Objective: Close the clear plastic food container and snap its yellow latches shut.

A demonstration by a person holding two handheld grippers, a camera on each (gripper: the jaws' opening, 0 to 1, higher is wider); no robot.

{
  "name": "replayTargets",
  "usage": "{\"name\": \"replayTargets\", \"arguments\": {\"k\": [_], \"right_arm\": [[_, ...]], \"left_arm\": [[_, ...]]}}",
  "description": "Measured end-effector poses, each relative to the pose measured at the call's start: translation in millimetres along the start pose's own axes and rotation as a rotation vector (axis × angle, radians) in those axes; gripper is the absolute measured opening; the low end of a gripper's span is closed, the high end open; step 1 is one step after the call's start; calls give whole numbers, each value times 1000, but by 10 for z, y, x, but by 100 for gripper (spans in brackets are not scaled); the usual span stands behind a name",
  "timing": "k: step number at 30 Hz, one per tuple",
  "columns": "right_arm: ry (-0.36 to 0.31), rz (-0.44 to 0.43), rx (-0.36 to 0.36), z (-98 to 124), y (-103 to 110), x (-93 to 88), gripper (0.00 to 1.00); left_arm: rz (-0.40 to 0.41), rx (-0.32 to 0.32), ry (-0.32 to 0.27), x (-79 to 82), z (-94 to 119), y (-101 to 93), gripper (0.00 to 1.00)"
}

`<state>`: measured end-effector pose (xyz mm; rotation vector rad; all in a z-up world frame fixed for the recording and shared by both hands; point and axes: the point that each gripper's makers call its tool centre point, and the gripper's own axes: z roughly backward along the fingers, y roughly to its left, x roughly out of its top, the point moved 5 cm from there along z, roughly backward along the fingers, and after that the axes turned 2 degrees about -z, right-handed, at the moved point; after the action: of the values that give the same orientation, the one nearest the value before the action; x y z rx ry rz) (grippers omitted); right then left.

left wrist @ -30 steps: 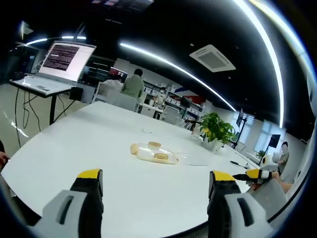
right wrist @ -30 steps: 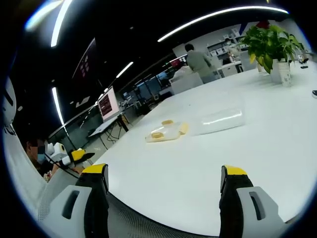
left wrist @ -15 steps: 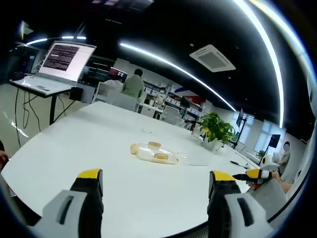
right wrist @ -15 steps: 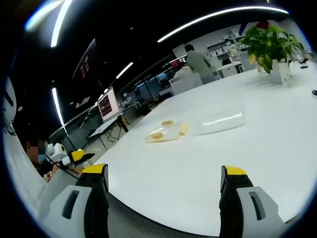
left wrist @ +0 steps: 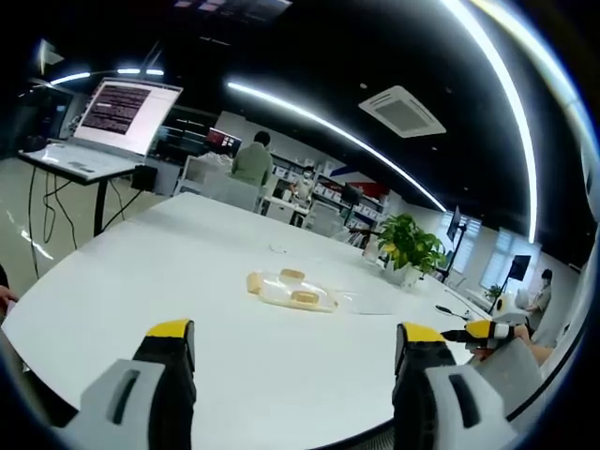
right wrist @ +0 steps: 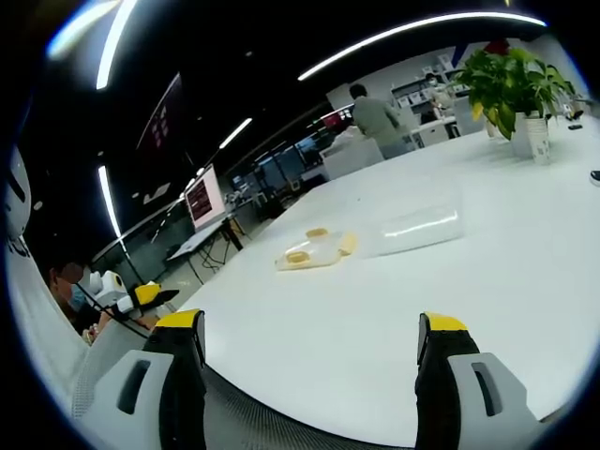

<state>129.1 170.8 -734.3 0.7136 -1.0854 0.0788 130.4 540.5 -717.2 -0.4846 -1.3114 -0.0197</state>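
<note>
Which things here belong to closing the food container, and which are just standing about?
Job:
container with yellow latches
its clear lid
left gripper, open
right gripper, open

Standing about:
potted plant
laptop on its stand
white table
seated person in the background

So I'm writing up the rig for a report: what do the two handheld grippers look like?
The left gripper and the right gripper look alike: two chunky light grey jaws each, with black inner faces, yellow tips and a dark slot in each grey shell. From the left gripper view, the right gripper shows a yellow and black tip on a pale body.
</note>
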Motion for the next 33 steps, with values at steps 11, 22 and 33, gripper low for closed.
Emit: {"name": "replayTargets", "arguments": {"k": [11, 22, 33], "right_arm": [[-2, -1, -1, 3, -1, 3, 92], [-1, -1, -8, 6, -4, 1, 92], [4, -30, -61, 33, -64, -16, 93]], "left_arm": [[1, -1, 0, 6, 0, -20, 85], [1, 1, 10, 2, -3, -26, 85], [-9, -6, 53, -50, -13, -17, 85]]}}
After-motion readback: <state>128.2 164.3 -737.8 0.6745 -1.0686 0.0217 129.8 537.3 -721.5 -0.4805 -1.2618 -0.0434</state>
